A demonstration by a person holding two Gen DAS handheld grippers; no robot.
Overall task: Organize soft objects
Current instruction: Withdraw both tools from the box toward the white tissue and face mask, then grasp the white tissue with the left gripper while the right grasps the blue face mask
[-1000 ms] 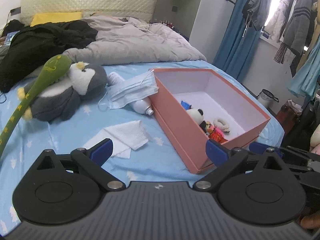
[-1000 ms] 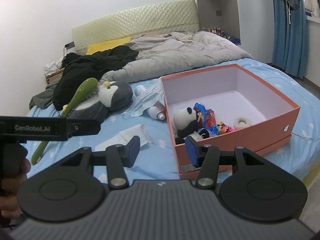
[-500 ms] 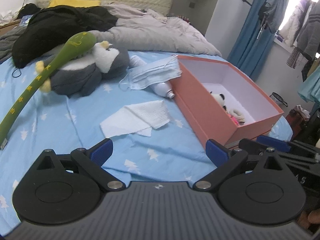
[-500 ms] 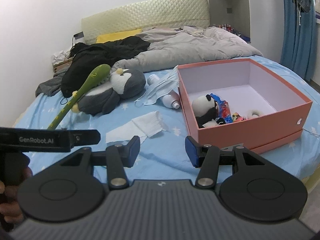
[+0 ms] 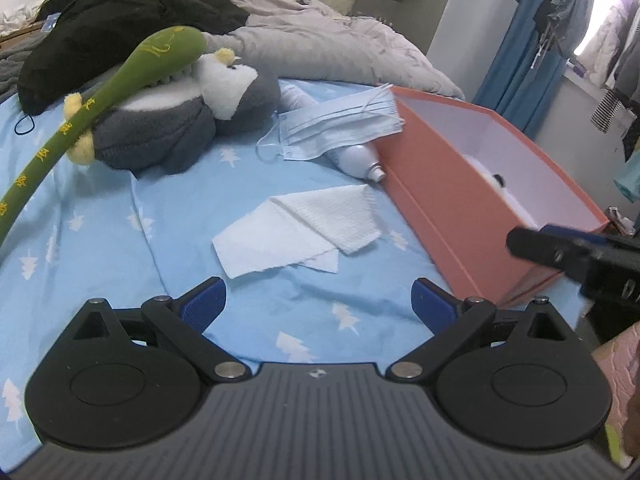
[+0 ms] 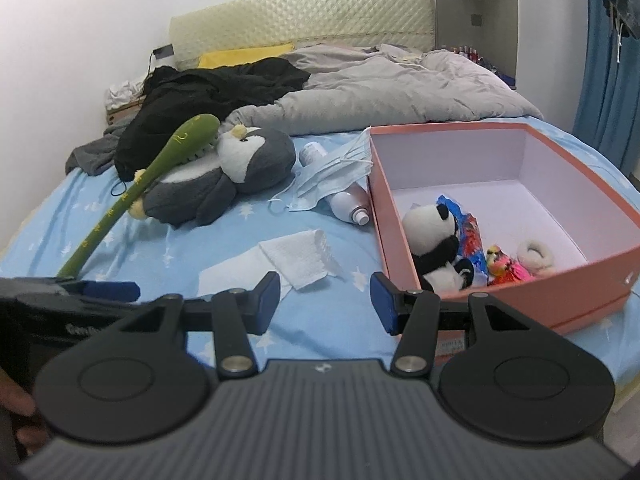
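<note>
Now both grippers, left [image 5: 319,304] and right [image 6: 323,302], gape empty before the tissue [image 5: 298,234], box [image 6: 572,308] beside it.

Bedroom surroundings, non-task items.
Bed [image 6: 320,332] carries a blue star-print sheet; a grey duvet [image 6: 392,88] lies crumpled near the quilted headboard [image 6: 300,14]. Black clothing [image 6: 208,92] is heaped beside a yellow pillow [image 6: 244,56]. Blue curtains [image 6: 608,64] hang at right.
</note>
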